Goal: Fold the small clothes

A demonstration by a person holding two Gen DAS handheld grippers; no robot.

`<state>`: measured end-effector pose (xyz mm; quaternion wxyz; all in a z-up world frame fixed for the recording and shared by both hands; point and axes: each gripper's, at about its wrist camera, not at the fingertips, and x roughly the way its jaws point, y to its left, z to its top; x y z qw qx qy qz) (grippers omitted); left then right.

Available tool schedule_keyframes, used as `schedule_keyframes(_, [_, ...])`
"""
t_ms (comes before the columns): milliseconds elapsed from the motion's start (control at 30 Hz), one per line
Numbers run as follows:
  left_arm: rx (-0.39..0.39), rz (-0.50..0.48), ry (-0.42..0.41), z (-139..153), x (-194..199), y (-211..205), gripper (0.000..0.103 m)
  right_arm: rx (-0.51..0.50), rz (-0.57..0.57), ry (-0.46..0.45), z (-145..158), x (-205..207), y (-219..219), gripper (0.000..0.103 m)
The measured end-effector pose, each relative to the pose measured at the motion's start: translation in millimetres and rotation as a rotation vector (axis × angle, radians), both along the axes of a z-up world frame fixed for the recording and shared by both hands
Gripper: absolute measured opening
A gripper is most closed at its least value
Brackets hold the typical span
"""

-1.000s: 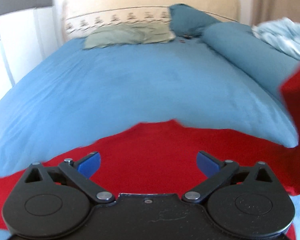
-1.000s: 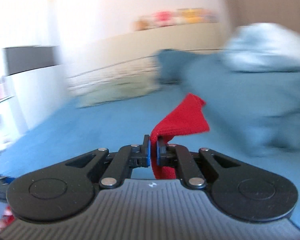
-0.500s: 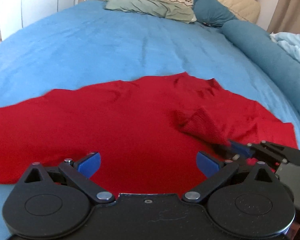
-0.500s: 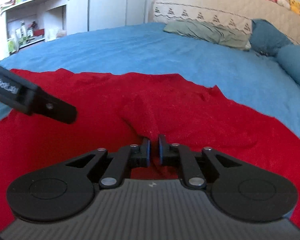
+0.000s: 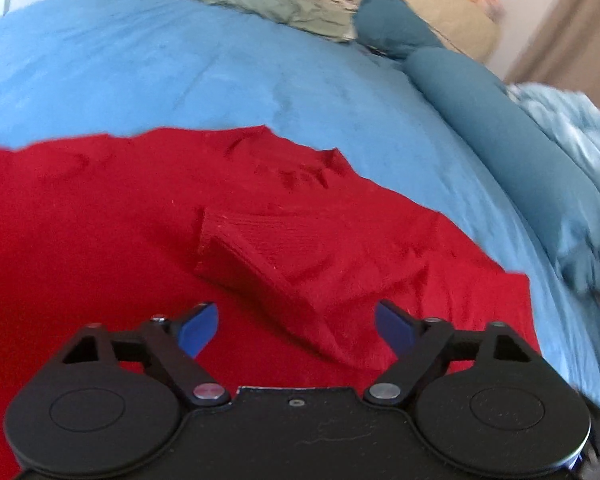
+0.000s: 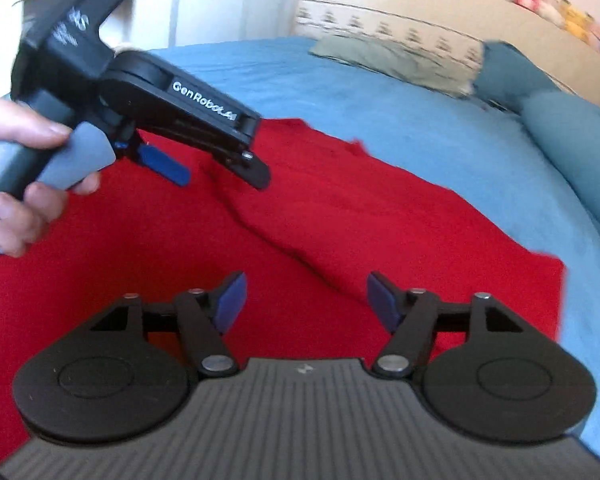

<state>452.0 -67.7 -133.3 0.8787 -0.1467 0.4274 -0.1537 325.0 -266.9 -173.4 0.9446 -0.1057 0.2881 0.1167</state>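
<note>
1. Directly ahead of the left hand-held gripper, the red garment lies spread on the blue bed; a sleeve is folded inward across the body.
2. Left hand-held gripper: fingers spread wide, holding nothing, hovering above the cloth.
3. Right hand-held gripper: fingers likewise spread and empty, with the folded sleeve running away from between them.
4. Orientation: the long axis of the garment runs left to right across both views. The neckline appears to sit on the far edge, pointing away from both tools.
5. Recommended procedure: judged from the layout, the next fold takes the opposite side. Pinch only at an edge, lift low, and carry the cloth across squarely so that the sleeve already laid stays undisturbed.
6. Press out wrinkles before each subsequent fold.
</note>
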Motion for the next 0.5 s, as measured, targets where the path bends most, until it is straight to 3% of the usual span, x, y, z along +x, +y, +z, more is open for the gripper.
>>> schedule_keyframes(33, [0.009, 0.032, 0.003, -1.8, 1.5, 0.0, 0.08, 0.009, -0.014, 0.0, 1.3, -3.9, -7.2, 0.084])
schedule_keyframes(100, [0.044, 0.099, -0.005, -1.0, -2.2, 6.5, 0.05, 0.017, -0.038, -0.003, 3.4, -13.0, -20.6, 0.084])
schedule_keyframes(133, [0.059, 0.124, -0.007, -0.7, -5.1, 11.0, 0.044, 0.022, -0.053, -0.007, 4.2, -16.7, -26.6, 0.084])
schedule_keyframes(233, [0.046, 0.133, -0.022, -2.1, -11.4, 19.0, 0.041, 0.045, -0.093, -0.013, 4.2, -23.7, -40.8, 0.085])
schedule_keyframes(400, [0.091, 0.085, -0.049, -3.1, -7.0, 1.8, 0.04, 0.064, -0.231, -0.001, -1.0, -20.4, -62.3, 0.088])
schedule_keyframes(433, [0.093, 0.088, -0.055, -3.3, -6.2, -1.1, 0.034, 0.056, -0.266, 0.002, -1.5, -20.6, -64.3, 0.089])
schedule_keyframes(467, [0.09, 0.085, -0.055, -2.9, -4.0, -4.2, 0.003, 0.043, -0.31, 0.002, -2.9, -23.8, -64.4, 0.094])
schedule_keyframes(500, [0.083, 0.079, -0.052, -1.6, -1.1, -6.6, 0.004, 0.029, -0.362, -0.002, -5.0, -23.1, -68.3, 0.101])
